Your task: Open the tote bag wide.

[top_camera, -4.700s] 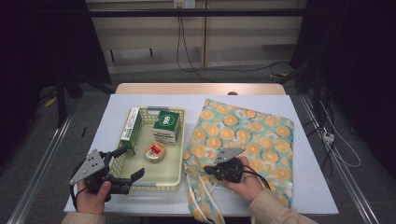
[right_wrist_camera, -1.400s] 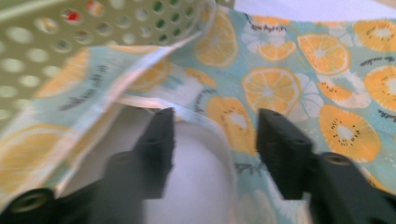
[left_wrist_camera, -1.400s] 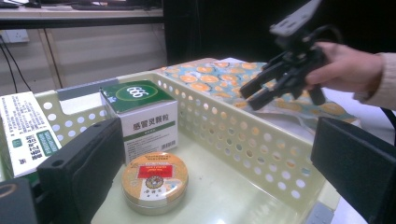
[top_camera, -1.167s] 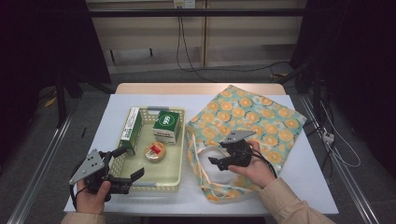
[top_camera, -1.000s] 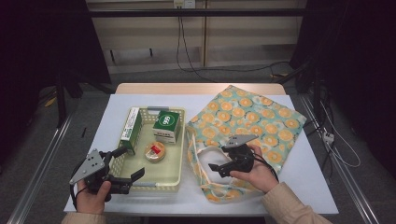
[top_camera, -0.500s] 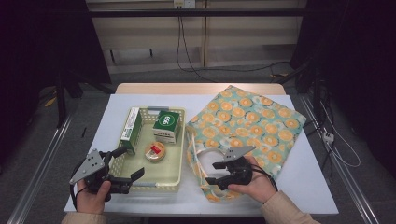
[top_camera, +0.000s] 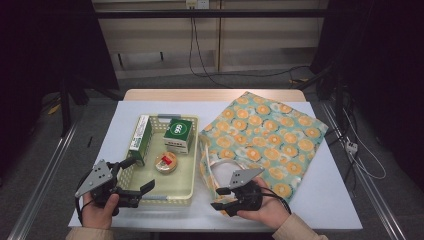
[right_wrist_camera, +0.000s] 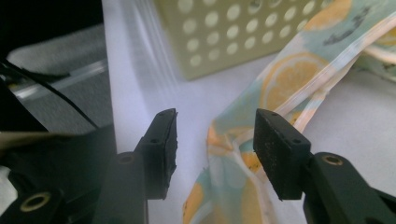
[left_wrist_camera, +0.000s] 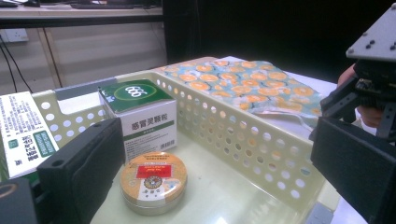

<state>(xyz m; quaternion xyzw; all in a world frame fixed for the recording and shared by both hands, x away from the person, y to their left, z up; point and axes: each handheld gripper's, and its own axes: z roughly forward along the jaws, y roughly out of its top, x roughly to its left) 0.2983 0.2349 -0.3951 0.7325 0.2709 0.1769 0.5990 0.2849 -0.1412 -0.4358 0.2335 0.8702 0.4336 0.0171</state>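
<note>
A cream perforated basket [top_camera: 195, 165] at the table's left holds a long green box [top_camera: 140, 139], a green-and-white box [top_camera: 178, 134] and a round tin [top_camera: 165, 162]. My left gripper [top_camera: 136, 175] is open, its jaws straddling the basket's near left corner; in the left gripper view [left_wrist_camera: 217, 140] the tin [left_wrist_camera: 153, 179] lies low between them. A fabric bag printed with orange slices [top_camera: 265, 140] lies flat to the right. My right gripper [top_camera: 221, 198] is open at the bag's near left corner, and the bag's edge and handle [right_wrist_camera: 280, 88] run between its jaws [right_wrist_camera: 215, 126], untouched.
The white table [top_camera: 330, 200] has bare surface to the right of the bag and along the near edge. The basket wall [right_wrist_camera: 233, 32] stands close beyond the right gripper. Dark floor, cables and metal rails surround the table.
The bag was spread out flat toward the far right. My right gripper then drew back over it to its near left corner. The left gripper has stayed still.
</note>
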